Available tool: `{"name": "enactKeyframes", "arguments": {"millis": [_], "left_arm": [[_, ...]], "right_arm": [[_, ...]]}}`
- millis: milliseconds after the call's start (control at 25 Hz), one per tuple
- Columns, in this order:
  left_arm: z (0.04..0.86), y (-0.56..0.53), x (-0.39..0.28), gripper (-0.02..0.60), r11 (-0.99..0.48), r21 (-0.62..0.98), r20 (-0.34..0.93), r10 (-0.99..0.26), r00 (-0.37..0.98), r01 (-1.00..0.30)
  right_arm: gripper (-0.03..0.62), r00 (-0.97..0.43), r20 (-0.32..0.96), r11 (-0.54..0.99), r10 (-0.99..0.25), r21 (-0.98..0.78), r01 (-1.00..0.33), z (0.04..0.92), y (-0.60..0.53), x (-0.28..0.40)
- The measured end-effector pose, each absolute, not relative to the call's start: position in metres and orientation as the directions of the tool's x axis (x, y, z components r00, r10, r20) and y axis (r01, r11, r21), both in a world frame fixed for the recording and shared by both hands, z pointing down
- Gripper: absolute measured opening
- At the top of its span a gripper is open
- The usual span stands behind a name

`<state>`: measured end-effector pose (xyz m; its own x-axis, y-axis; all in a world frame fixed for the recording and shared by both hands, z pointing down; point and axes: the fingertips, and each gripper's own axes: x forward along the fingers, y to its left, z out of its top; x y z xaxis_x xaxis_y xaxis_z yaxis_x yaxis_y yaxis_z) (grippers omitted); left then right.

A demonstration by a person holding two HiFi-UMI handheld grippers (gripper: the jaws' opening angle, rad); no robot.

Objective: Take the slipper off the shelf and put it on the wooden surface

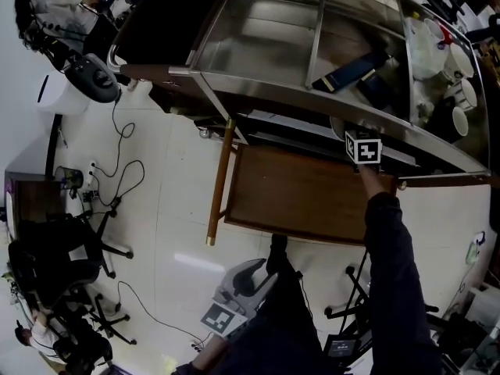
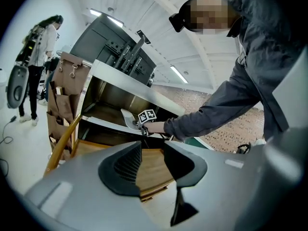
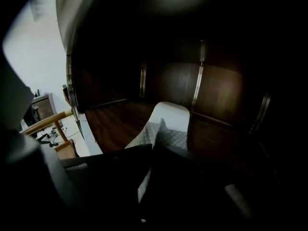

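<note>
Head view: my 2 tongs sit far apart. The right tongs (image 1: 362, 150) reach under the steel rim of the shelf (image 1: 258, 49), with 1 black-and-white marker cube on top and my dark sleeve (image 1: 394, 264) behind. The left tongs (image 1: 244, 286), in smooth grey plastic with 1 marker cube of their own, hang low over the pale floor. Between them lies the wooden surface (image 1: 301, 198), 1 flat brown rectangle with a round wooden rail (image 1: 221, 180) along its left side. I cannot make out the slipper from here.

Left gripper view: the left tongs (image 2: 152, 157) stand spread, and the 2 ribbed black jaws hold nothing. Only wood grain of the wooden surface (image 2: 149, 170) shows in the gap. Farther off, 1 pale, curved slipper (image 2: 126, 118) rests on the shelf (image 2: 103, 121), just beside the cube of the right tongs (image 2: 144, 121).

Right gripper view: the slipper (image 3: 166, 126) is white, with a quilted diamond upper and a smooth rounded end. It lies on the dark, glossy board of the shelf (image 3: 113, 124). The right tongs (image 3: 150, 153) have their 2 dark jaws pressed nearly together, pinching the near edge of the slipper. A thin pale strip of it shows between them.
</note>
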<state>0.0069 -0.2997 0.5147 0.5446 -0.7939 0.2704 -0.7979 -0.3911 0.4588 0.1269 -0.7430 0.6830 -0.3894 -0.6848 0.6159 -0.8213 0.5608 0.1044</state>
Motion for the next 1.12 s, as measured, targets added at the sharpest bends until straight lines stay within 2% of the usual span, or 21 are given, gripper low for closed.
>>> {"name": "enactKeyframes", "arguments": {"millis": [40,200,360,480,760,960,1120], "left_arm": [[0.516,-0.298,0.007,0.150,-0.395,0.459,0.276,-0.789,0.550,-0.796],[0.519,-0.284,0.016,0.149,-0.427,0.464,0.274,-0.764,0.584,-0.776],[0.515,-0.252,0.026,0.147,-0.481,0.460,0.240,-0.742,0.626,-0.747],[0.509,-0.216,0.028,0.146,-0.533,0.449,0.196,-0.724,0.662,-0.717],[0.500,-0.084,0.013,0.140,-0.593,0.424,0.144,-0.702,0.698,-0.684],[0.510,0.000,-0.006,0.132,-0.578,0.435,0.187,-0.693,0.697,-0.691],[0.525,0.031,-0.010,0.127,-0.553,0.470,0.226,-0.678,0.700,-0.688]], "right_arm": [[0.008,-0.383,0.608,0.550,-0.695,0.107,-0.828,0.678,-0.740,0.127],[0.005,-0.439,0.562,0.540,-0.701,0.016,-0.842,0.653,-0.685,0.127],[0.005,-0.530,0.517,0.589,-0.672,-0.061,-0.806,0.638,-0.564,0.121],[0.005,-0.548,0.511,0.599,-0.662,-0.078,-0.797,0.639,-0.460,0.120],[0.005,-0.557,0.553,0.598,-0.620,-0.127,-0.791,0.665,-0.231,0.112],[0.005,-0.567,0.611,0.622,-0.553,-0.149,-0.768,0.698,-0.103,0.104],[0.005,-0.542,0.693,0.606,-0.475,-0.189,-0.772,0.753,-0.049,0.103]]}}
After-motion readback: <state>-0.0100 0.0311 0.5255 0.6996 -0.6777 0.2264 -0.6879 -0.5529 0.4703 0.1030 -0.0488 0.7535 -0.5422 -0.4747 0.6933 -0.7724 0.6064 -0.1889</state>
